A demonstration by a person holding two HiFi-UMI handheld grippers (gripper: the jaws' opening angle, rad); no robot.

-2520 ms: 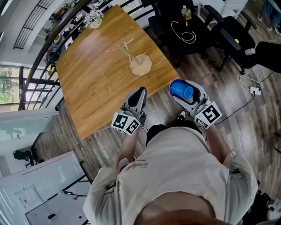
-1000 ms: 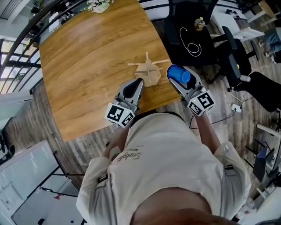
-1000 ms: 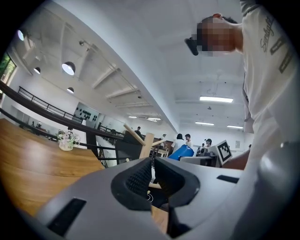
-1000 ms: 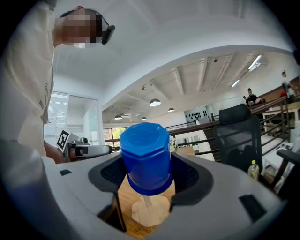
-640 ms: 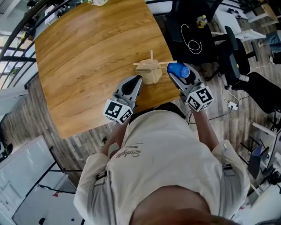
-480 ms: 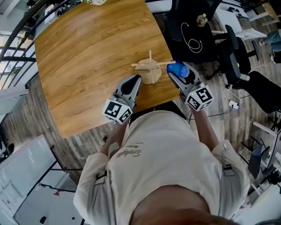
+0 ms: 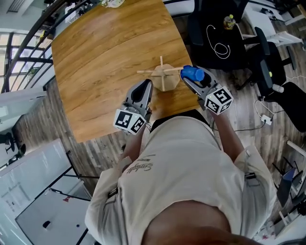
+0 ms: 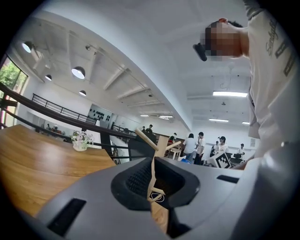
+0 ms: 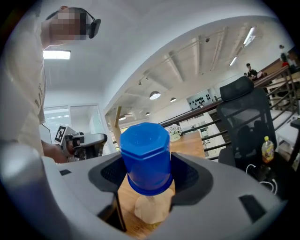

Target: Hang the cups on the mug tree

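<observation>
Wooden table [image 7: 105, 52] on a grey plank floor [image 7: 91, 148] (black chair [image 7: 266, 48] nearby); mug tree [image 7: 164, 76] near its edge; right gripper [image 7: 190, 80] clamps a blue cup [image 7: 192, 73]; left gripper [image 7: 144, 87] jaws together.

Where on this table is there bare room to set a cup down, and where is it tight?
Bare: the table from the flower pot at its far edge to the mug tree, and all its left side. Crowded: the near right corner, with mug tree, left gripper and right gripper holding the blue cup.
</observation>
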